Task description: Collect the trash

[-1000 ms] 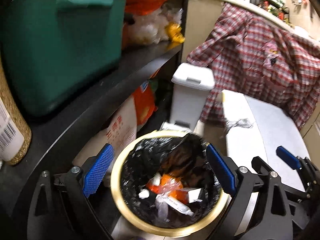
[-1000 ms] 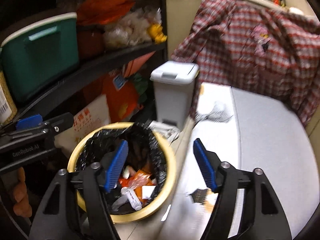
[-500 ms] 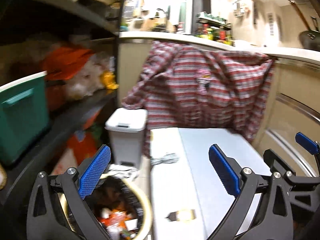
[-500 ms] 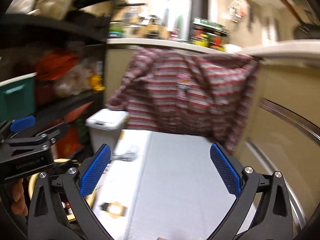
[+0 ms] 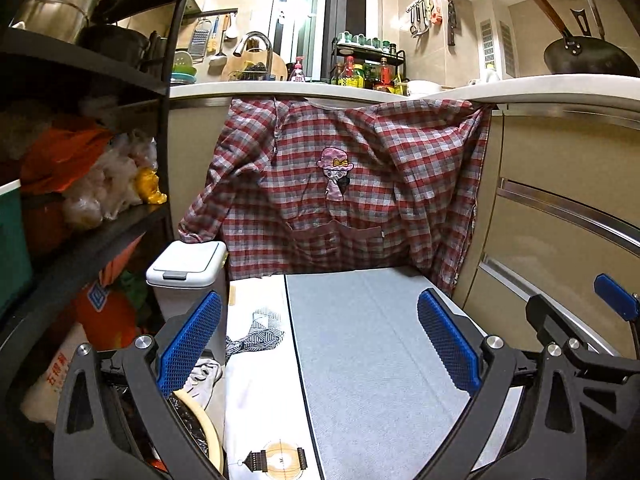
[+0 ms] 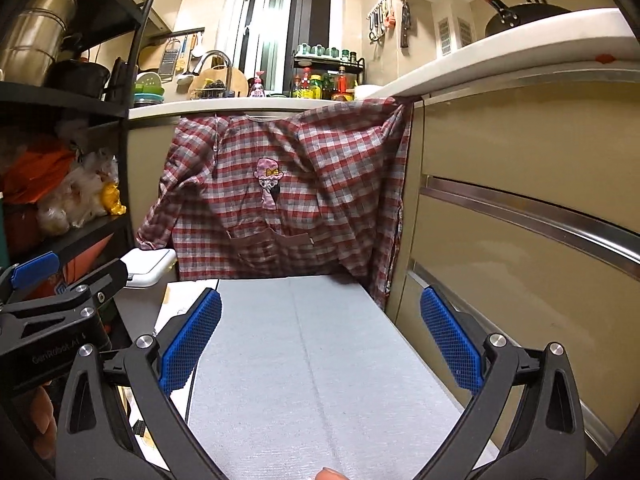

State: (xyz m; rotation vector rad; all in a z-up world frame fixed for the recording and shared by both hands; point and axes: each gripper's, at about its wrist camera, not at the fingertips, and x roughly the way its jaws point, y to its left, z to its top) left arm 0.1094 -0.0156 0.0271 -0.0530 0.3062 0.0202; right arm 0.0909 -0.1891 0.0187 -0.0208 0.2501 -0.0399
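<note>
Left wrist view: the left gripper (image 5: pixel 318 344) has its fingers spread and empty above a grey mat (image 5: pixel 372 360); the bin (image 5: pixel 200 424), lined with a black bag, peeks in at lower left beside a white pedal bin (image 5: pixel 186 280).

Right wrist view: the right gripper (image 6: pixel 320 344) is likewise spread and empty over the mat (image 6: pixel 312 360); the bin is out of sight, and a plaid shirt (image 6: pixel 280 196) hangs from the counter (image 6: pixel 240 106).

Both grippers are now raised and look level at the plaid shirt (image 5: pixel 344 188), no more down into the trash bin (image 5: pixel 200 428). In the left wrist view only the bin's yellow rim shows at the lower left corner. The right gripper (image 6: pixel 319 344) now hangs above the grey mat (image 6: pixel 304 360), and the bin is out of its view.
</note>
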